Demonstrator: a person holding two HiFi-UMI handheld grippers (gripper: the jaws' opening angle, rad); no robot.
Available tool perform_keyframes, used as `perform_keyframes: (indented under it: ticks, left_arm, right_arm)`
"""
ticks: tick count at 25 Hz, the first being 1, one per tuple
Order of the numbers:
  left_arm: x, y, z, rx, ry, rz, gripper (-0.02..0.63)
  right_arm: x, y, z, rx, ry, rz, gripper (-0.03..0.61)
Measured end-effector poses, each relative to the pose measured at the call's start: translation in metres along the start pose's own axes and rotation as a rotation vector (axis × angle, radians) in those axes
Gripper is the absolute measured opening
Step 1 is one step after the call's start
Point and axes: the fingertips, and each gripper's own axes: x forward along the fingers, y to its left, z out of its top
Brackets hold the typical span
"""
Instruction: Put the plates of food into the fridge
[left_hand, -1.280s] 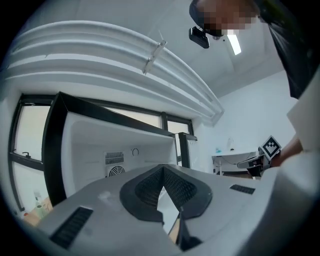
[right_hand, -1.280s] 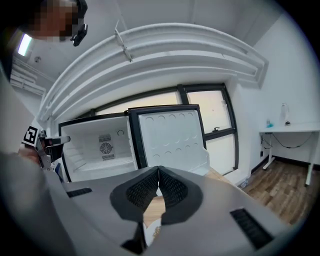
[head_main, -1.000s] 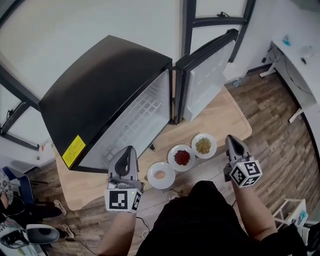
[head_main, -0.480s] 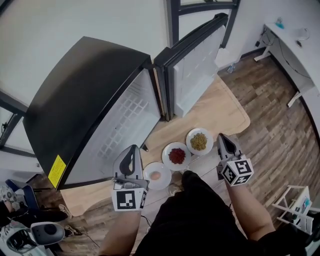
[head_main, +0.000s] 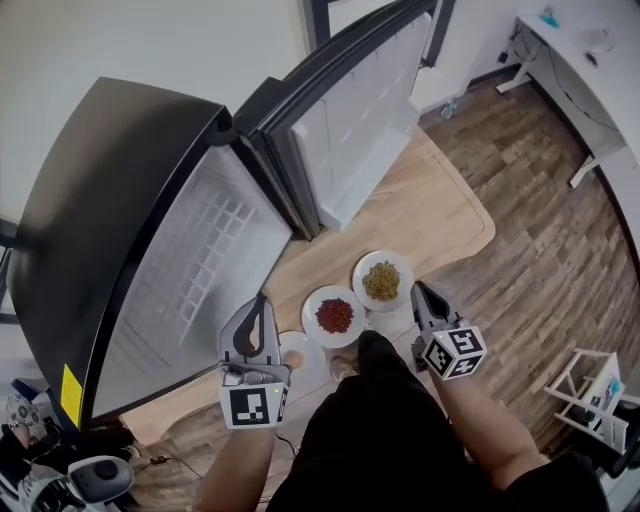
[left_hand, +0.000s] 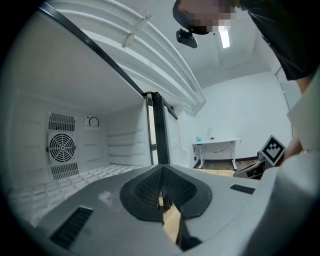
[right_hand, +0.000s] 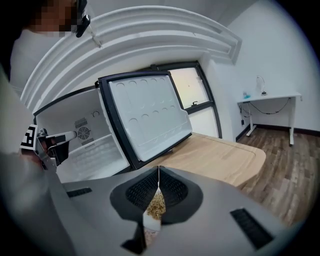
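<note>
Three white plates lie in a row on a wooden platform (head_main: 440, 210) in front of the open black fridge (head_main: 120, 220). One holds yellow-green food (head_main: 381, 280), one red food (head_main: 334, 315), and the third (head_main: 300, 352) is partly hidden behind my left gripper (head_main: 262, 298). That gripper is shut and empty and points into the white fridge interior (left_hand: 75, 150). My right gripper (head_main: 418, 288) is also shut and empty, just right of the yellow-green plate. Below its closed tips (right_hand: 159, 172), the right gripper view shows that food (right_hand: 156, 205).
The fridge door (head_main: 360, 110) stands open to the right of the cabinet, over the platform's far end. A white desk (head_main: 590, 70) stands at the far right on the wood floor. A person's dark-clothed body fills the bottom of the head view.
Both grippers have sunk lower toward the plates. The left one now covers part of the nearest plate, and the right one has come close beside the yellow-green plate. Both stayed shut.
</note>
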Motion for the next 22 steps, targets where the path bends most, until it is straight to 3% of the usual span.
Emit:
perform_keyframes:
  ticks: [11, 14, 22]
  left_arm:
    - [0.017, -0.015, -0.029, 0.009, 0.063, -0.050, 0.004]
    - [0.017, -0.014, -0.032, 0.010, 0.072, -0.049, 0.004]
    - [0.017, -0.019, -0.042, 0.016, 0.096, -0.050, 0.003]
  right_arm:
    - [0.015, -0.037, -0.062, 0.155, 0.033, -0.073, 0.030]
    - [0.020, -0.043, -0.073, 0.231, 0.053, -0.069, 0.173]
    - [0.034, -0.061, -0.104, 0.361, 0.118, -0.082, 0.173]
